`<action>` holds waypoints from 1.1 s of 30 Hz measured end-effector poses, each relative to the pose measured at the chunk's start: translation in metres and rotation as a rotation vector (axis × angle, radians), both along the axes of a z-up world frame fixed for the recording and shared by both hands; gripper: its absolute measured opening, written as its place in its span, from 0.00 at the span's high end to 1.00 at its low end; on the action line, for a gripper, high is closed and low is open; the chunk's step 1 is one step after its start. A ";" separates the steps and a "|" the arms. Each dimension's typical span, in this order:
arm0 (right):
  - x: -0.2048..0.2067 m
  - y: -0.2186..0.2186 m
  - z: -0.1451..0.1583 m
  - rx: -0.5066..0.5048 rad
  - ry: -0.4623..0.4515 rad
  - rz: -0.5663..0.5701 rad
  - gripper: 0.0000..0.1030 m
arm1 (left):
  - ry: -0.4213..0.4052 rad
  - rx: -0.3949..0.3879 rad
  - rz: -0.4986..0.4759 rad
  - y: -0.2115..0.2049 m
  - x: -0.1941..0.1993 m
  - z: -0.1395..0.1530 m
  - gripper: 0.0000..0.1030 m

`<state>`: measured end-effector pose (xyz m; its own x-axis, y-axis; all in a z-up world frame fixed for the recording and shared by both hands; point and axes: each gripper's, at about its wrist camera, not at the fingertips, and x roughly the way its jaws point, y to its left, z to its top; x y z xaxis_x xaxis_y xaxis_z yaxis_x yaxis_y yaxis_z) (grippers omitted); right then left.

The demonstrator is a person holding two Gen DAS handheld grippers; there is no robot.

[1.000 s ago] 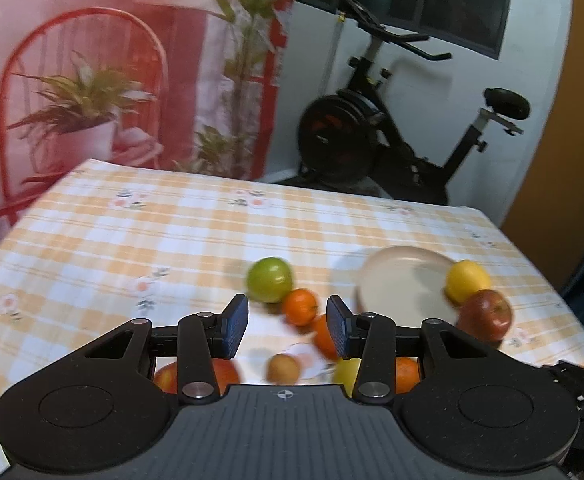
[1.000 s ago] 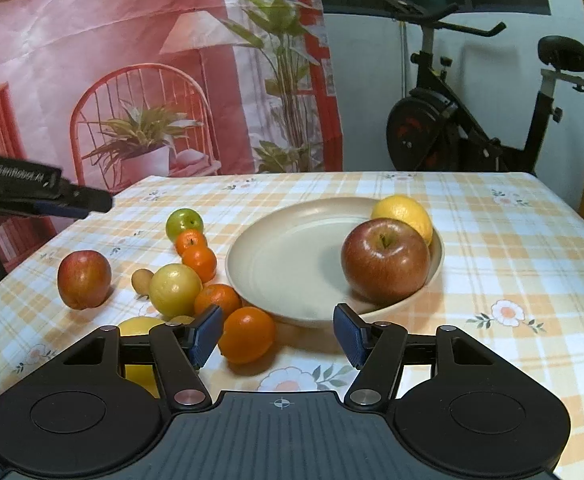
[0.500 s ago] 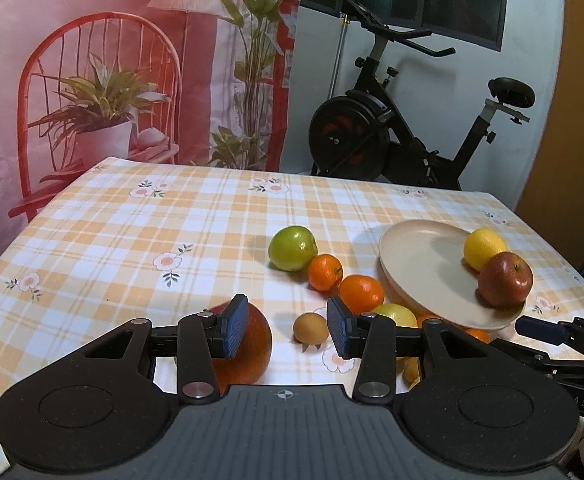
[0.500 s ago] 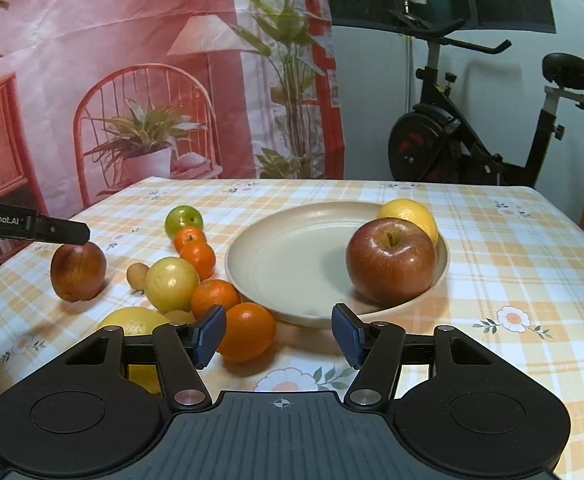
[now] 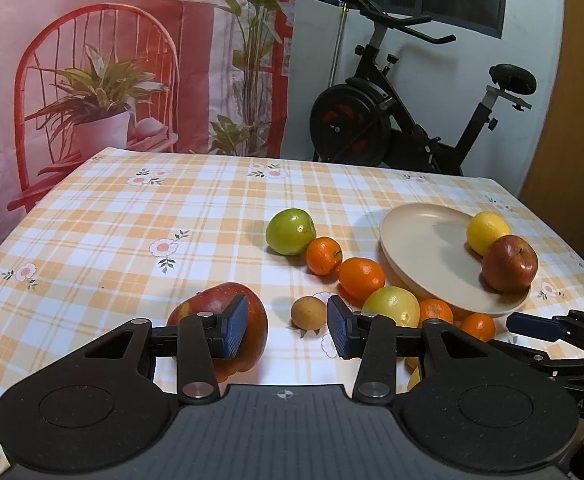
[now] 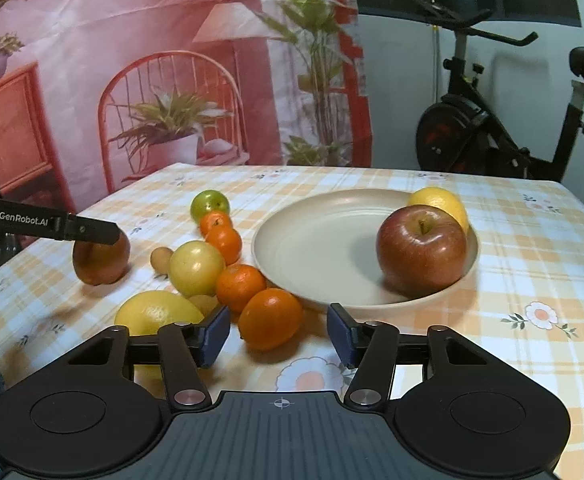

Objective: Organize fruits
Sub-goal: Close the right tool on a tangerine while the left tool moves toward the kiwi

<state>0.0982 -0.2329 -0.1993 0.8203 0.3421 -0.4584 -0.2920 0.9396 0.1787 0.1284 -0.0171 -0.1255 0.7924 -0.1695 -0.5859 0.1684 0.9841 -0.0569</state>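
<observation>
A beige plate holds a red apple and a lemon; it also shows in the left wrist view. Left of it lie loose fruits: a green apple, several oranges, a yellow apple, a small brown fruit, a lemon. A second red apple sits just behind my left gripper's left finger. My left gripper is open and empty. My right gripper is open and empty, with an orange between its fingers.
The table has an orange-checked cloth. An exercise bike and a printed red backdrop stand behind it. The right gripper's finger shows at the left view's right edge.
My left gripper has pulled back and lowered toward the red apple, which now sits by its left finger. My right gripper has edged closer to the orange.
</observation>
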 end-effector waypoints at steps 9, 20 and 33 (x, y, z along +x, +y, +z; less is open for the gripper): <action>0.001 -0.001 -0.001 0.005 0.014 0.008 0.56 | 0.003 0.015 -0.011 -0.003 -0.001 -0.001 0.55; 0.010 -0.006 -0.004 0.056 0.065 -0.012 0.60 | 0.002 0.023 -0.017 -0.005 0.000 -0.002 0.55; 0.031 -0.002 -0.009 0.132 0.143 0.015 0.60 | 0.002 0.035 -0.035 -0.010 0.000 -0.006 0.55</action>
